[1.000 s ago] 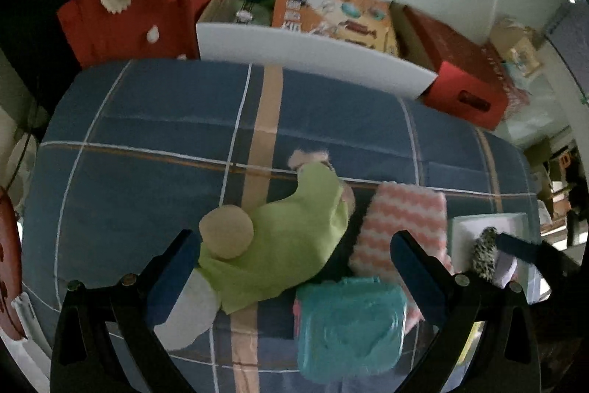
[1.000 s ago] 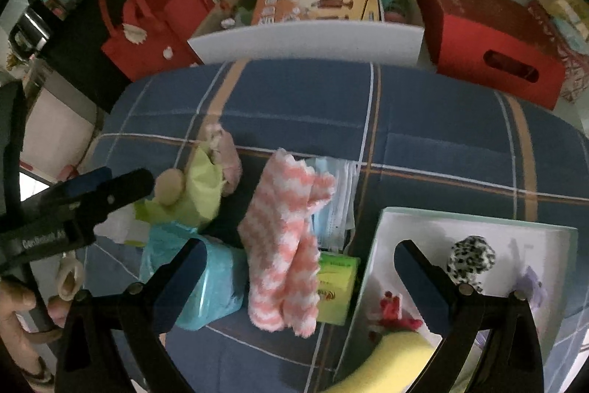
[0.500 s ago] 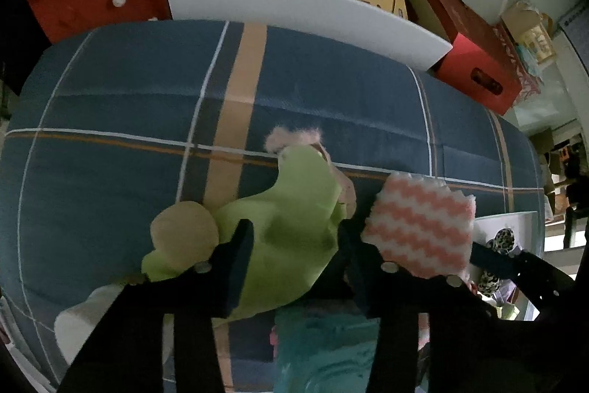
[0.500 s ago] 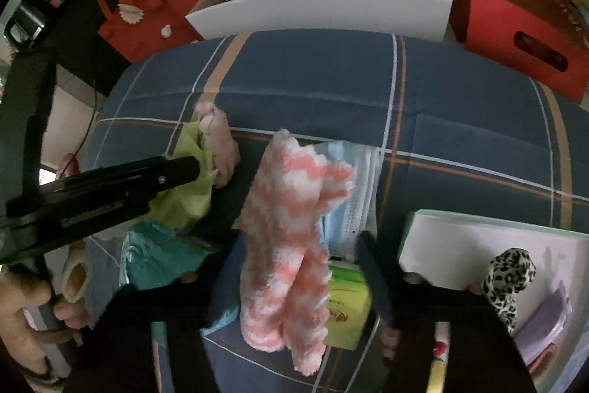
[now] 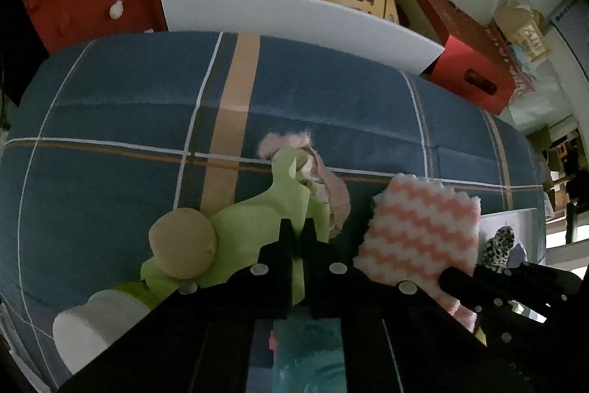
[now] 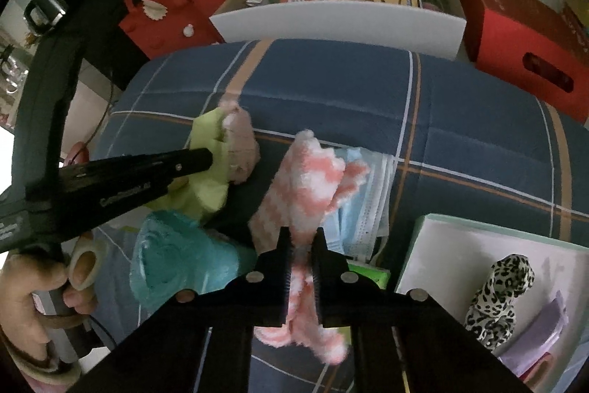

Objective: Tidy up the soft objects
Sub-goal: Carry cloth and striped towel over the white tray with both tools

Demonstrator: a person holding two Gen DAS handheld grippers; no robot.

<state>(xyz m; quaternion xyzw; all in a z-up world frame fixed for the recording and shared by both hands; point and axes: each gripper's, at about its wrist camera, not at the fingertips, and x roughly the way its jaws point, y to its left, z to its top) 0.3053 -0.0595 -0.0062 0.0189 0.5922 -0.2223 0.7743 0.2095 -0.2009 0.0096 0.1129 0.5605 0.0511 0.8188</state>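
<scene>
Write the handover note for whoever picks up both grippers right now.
Left gripper: shut on the green doll, on the blue bedspread.
Right gripper: shut on the pink-and-white cloth, which lies over face masks.
White tray: holds a leopard scrunchie.
Done: both grips made.
Left: probably lift both and sort them; teal pack untouched.

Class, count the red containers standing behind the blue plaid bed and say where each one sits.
2: a red tote bag at the left behind the white board, and a red box at the right. Others may be hidden.
</scene>
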